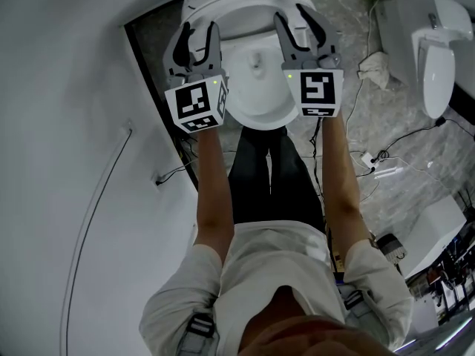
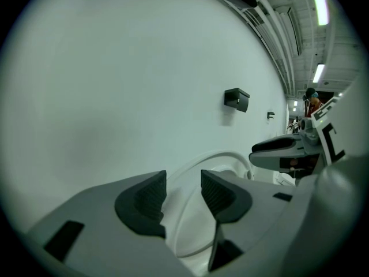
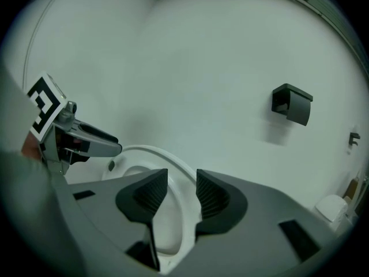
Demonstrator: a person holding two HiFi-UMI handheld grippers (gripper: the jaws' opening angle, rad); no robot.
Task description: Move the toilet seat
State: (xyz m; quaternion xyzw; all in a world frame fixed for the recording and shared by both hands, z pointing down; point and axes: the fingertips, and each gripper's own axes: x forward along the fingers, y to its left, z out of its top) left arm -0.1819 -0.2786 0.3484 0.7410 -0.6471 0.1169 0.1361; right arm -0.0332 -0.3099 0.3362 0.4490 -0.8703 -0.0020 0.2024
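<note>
The white toilet seat (image 1: 249, 27) is a ring lifted off the bowl (image 1: 256, 95) at the top of the head view. My left gripper (image 1: 200, 32) grips the ring's left side and my right gripper (image 1: 297, 22) grips its right side. In the left gripper view the seat's rim (image 2: 230, 156) runs between the ribbed pads of the left gripper (image 2: 183, 188). In the right gripper view the seat's rim (image 3: 155, 153) passes between the pads of the right gripper (image 3: 181, 188) in the same way. Both grippers are shut on the seat.
A white wall runs close along the left, with a black fixture (image 2: 237, 99) (image 3: 292, 104) mounted on it. Another white toilet (image 1: 434, 50) stands at the right. A rag (image 1: 375, 69) and cables (image 1: 378, 162) lie on the grey floor. The person's legs stand before the bowl.
</note>
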